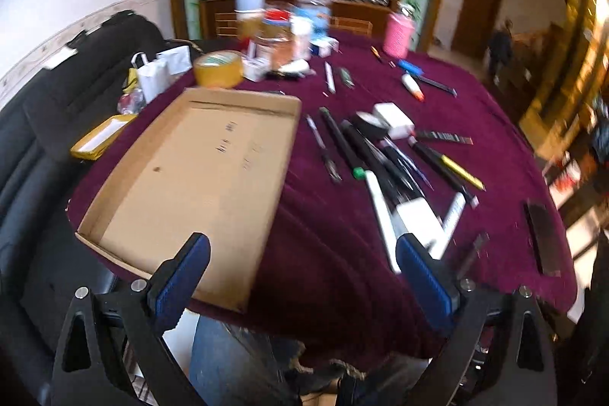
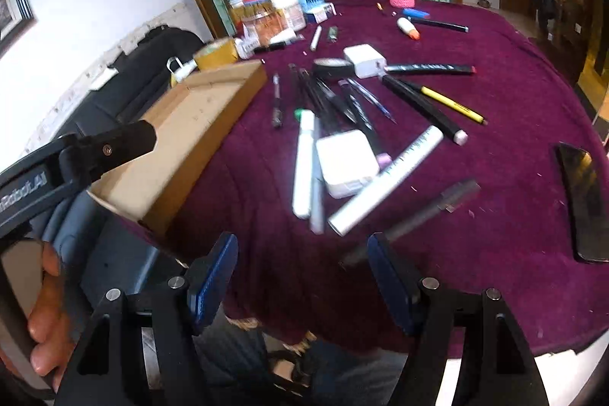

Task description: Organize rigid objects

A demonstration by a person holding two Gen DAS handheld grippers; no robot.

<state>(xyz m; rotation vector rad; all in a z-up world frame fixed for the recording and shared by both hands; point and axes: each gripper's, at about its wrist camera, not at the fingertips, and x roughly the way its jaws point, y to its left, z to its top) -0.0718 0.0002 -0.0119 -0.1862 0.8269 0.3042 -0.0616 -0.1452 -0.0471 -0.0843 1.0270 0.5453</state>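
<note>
Pens and markers lie in a loose heap on the table, which is covered by a maroon cloth, just right of an empty cardboard tray. Among them sit a white adapter, a second white block, a roll of black tape, a long white marker and a silver tube.

Both tools hang over the near table edge, tilted down. The left hand-held gripper has its jaws wide apart with nothing between them, and so does the right hand-held gripper.

The pens look light, stiff and smooth — likely to roll or to spin in the pads if pinched near an end, so mid-barrel across the width seems the safest hold. Those crossing each other would probably drag neighbours along; the outer ones look easier first. The adapter seems denser and blocky — its flat opposite sides should give a firm grip. The soft cloth may let the fingertips press down under a thin barrel.
</note>
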